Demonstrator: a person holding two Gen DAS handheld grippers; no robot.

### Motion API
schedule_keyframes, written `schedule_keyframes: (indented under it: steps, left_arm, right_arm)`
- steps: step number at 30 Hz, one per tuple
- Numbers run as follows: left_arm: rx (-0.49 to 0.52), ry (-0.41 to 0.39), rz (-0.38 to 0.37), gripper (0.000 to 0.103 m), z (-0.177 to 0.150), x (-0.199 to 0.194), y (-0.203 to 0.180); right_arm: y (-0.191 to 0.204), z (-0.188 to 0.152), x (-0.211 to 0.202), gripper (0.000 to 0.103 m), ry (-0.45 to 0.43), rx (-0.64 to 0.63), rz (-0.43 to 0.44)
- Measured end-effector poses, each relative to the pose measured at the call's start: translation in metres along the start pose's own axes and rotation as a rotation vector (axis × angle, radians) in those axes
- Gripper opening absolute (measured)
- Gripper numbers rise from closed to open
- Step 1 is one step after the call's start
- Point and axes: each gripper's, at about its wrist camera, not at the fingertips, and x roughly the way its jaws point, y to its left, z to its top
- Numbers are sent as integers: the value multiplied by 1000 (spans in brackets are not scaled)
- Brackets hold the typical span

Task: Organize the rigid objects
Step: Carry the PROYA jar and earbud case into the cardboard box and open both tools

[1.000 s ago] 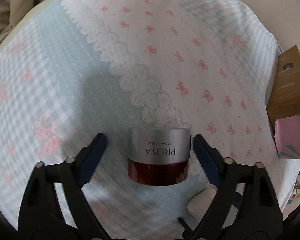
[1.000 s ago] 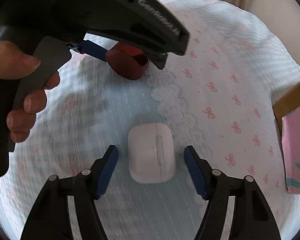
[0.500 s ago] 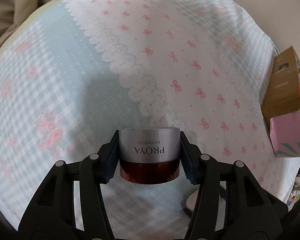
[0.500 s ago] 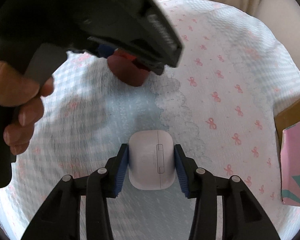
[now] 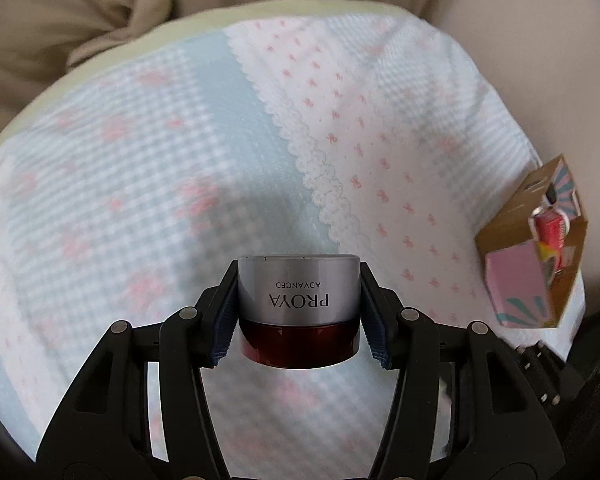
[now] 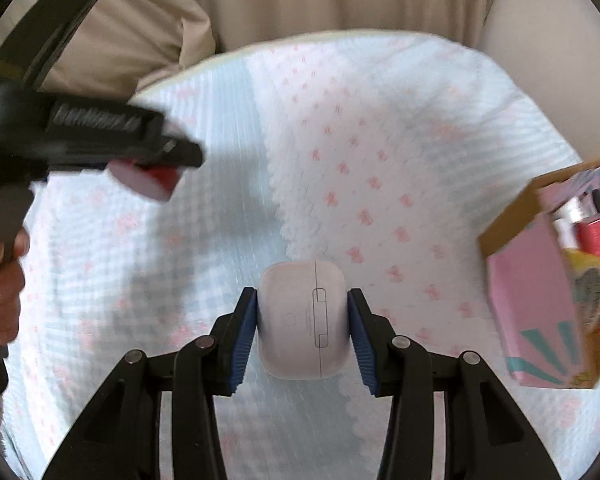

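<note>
A: Round cream jar with silver lid and dark red glass body [image 5: 298, 312] — it is clamped in the left gripper [image 5: 298, 316], upside down, blue pads tight on both sides of the lid, lifted above the blue-and-pink checked cloth [image 5: 140, 184].

B: And the right gripper [image 6: 302, 322]?

A: Closed on the white rounded plastic earbud case [image 6: 302, 320], pads pressing both sides. It seems also off the cloth, but I cannot tell for sure.

B: Where do they go?

A: Prob. into the open cardboard box with pink printed sides [image 6: 540, 292], at the right edge of the cloth. It already holds a red pack and approx. two other items — too small to name.

B: So how far is the task?

A: I judge abt. the middle: some things are boxed, both last visible items are gripped, none of the two is in the box yet. Left to do: carry over, release inside. The jar is well apart from the box, the case is nearer.
</note>
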Motion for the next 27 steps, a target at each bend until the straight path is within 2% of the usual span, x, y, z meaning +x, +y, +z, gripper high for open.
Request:
schedule_keyframes:
  steps: [7,13,17,22,27]
  left_arm:
    - [-24,-63,8,51,-18,-79,-29]
    - [-13,-111,-16,51,-27,-129,-79]
    - [-6,-125,-33,51,-28,-145,-114]
    - [-2,-144,-29,51,-26,-155,-172]
    - [-30,-139,-8,51,-21,-145,-228]
  right_arm:
    - [-28,19,-81,41,-70,31,-10]
    - [-67,39,-153,41,-105,47,-33]
    - [-97,52,-196,41,-141,60,-49]
    - [-134,64,-228,41,-168,67,-44]
    - [-188,78,-241,41,-161,59,-7]
